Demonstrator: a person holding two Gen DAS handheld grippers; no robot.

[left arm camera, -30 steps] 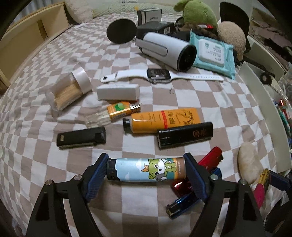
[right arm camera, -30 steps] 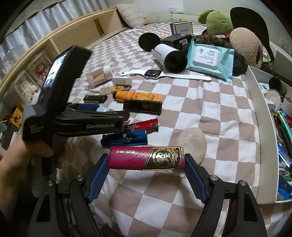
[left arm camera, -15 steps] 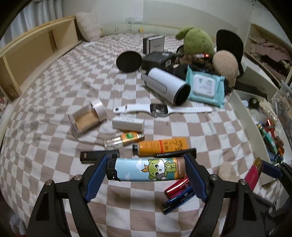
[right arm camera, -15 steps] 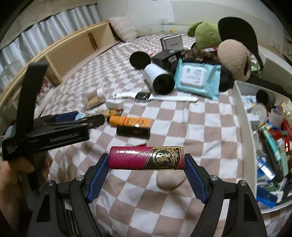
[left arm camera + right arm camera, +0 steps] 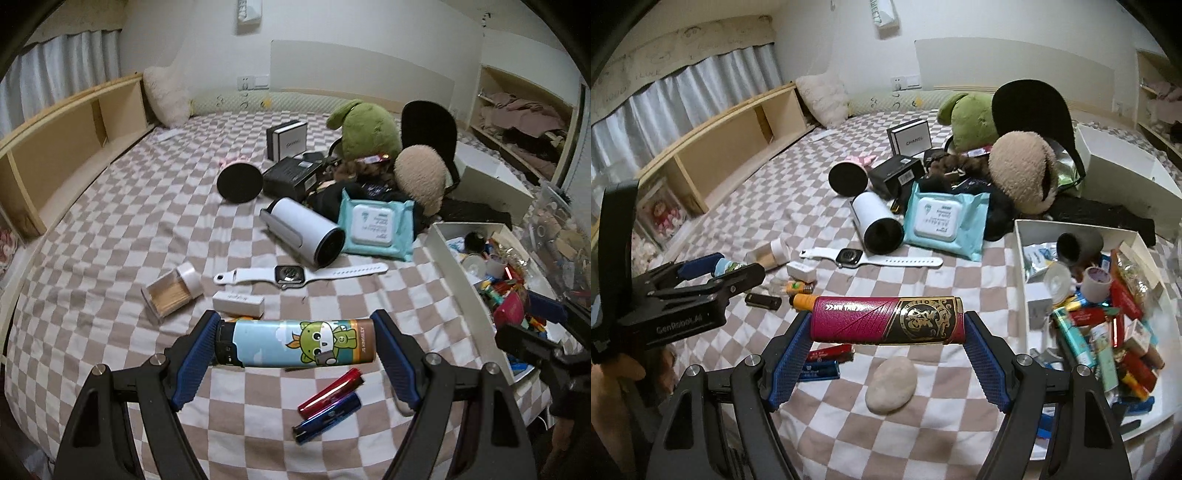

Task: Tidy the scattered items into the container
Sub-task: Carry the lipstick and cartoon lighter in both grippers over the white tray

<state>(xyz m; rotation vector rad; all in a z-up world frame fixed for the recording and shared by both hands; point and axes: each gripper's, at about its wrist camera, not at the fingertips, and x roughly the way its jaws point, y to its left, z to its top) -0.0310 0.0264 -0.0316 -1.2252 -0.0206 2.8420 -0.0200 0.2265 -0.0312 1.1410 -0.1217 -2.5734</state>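
**Inspector:** Tongs first. Left wrist view, what do they hold?

**Assistant:** The left tongs point(image 5: 297, 347) are clamped on a cartoon-printed lighter point(image 5: 297, 343), held crosswise between the blue pads point(image 5: 194, 360), above the checkered bed point(image 5: 110, 221). I take the white watch point(image 5: 291, 275) as landmark. Just nearer the camera than the watch lies a small white box point(image 5: 238, 303); left of the watch is a toothpick jar point(image 5: 171, 290) on its side. Beyond the watch lie a white cylinder point(image 5: 304, 229) and a teal wipes pack point(image 5: 375, 225). Nearer than the watch, below the held lighter, a red lighter point(image 5: 330, 391) and a blue lighter point(image 5: 327, 417) lie side by side on the bed.

**Inspector:** And the container?

**Assistant:** The white tray point(image 5: 458, 266) sits right of the watch at the bed's edge, full of small items.

**Inspector:** Right wrist view.

**Assistant:** The right tongs point(image 5: 886, 325) grip a magenta and black lighter point(image 5: 886, 321) crosswise, clear of the bed. The left tongs point(image 5: 701, 269) appear left of the watch point(image 5: 849, 256), in a hand point(image 5: 613, 369). Nearer than the watch lie an orange tube point(image 5: 803, 301), partly hidden, a black lighter point(image 5: 762, 301), and a pale stone point(image 5: 891, 384). The tray point(image 5: 1021, 258) lies right of the watch, crowded with lighters and packets.
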